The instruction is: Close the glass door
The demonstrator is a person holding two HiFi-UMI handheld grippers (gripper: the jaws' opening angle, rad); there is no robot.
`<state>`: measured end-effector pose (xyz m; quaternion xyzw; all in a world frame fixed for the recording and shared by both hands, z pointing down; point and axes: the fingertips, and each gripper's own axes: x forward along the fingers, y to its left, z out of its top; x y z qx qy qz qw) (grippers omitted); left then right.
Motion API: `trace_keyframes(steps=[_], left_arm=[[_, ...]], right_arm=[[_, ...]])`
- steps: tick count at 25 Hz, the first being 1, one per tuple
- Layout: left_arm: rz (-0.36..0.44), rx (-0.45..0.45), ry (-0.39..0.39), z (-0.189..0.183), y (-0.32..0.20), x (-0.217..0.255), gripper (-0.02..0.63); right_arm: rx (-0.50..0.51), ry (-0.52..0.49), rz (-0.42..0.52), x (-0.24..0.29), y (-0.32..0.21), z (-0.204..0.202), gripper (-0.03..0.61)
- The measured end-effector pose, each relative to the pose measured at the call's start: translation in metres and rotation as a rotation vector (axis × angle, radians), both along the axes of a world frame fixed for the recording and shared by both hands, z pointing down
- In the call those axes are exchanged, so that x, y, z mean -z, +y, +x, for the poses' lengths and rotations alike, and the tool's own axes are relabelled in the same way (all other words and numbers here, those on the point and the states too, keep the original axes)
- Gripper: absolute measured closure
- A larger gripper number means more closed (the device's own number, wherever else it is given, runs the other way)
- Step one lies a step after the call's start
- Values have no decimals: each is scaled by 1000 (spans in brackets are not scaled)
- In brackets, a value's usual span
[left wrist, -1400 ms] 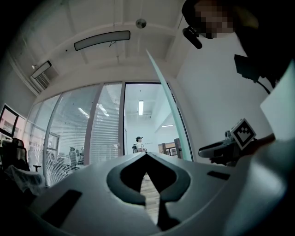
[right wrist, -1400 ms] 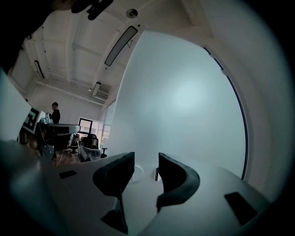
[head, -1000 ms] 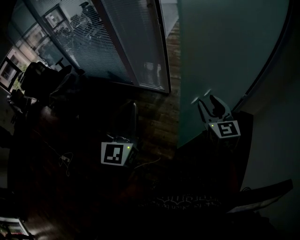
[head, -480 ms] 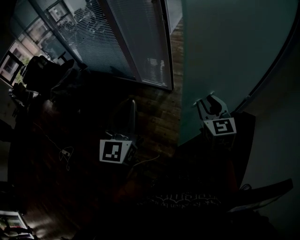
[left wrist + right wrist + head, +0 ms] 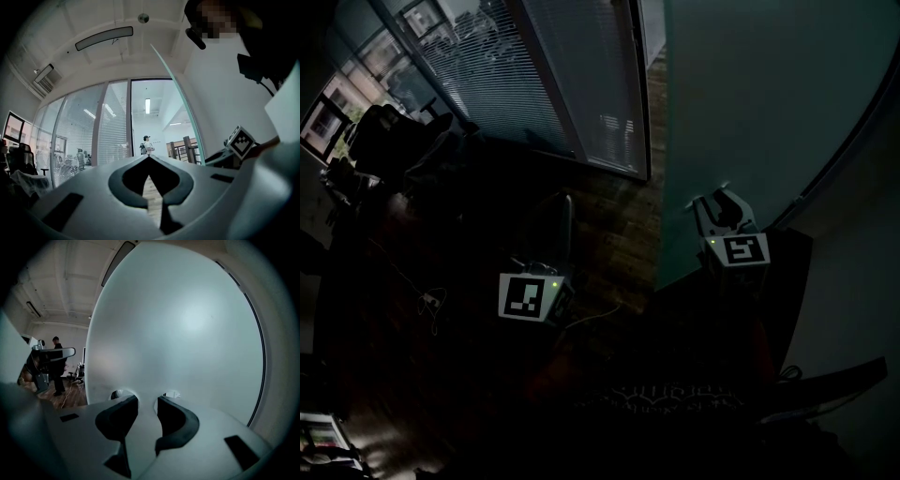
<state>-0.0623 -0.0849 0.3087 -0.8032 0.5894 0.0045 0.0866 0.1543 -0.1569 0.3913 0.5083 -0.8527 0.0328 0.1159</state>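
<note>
Both tongs are carrying nothing: the right tongs (image 5: 146, 399), jaws just narrowing yet apart, are facing the glass door (image 5: 187, 324) close ahead, likely to push it, while the left tongs (image 5: 149, 158) are idling closed

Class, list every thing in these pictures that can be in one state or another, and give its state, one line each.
glass door, open, not yet closed.
right gripper, open, jaws have just been closing, nothing between them, tips near the door's frosted face.
left gripper, shut, empty.
blinds, lowered.
corridor ceiling light, on.
</note>
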Motion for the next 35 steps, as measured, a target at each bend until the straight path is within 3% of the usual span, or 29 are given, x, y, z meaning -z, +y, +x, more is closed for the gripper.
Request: trace_keyframes(steps=[6,12,21,25,35], left_arm=[[3,44,1,-23,-26,-3,612],[43,135,2,-49,-16,12,612],[51,178,32,-69,-30,15,612],[63,161,7,-77,-50,15,612],[84,58,29,-101,-129,23,612]], right_arm=[[11,19,-12,-7,-33,-18,449],[-6,15,-4,0,-32,-17,449],[-22,5,8,-3,-58,-30,449],[-37,5,12,-4,-74,-40,449],[-95,0,20,-3,-119,-63,449]])
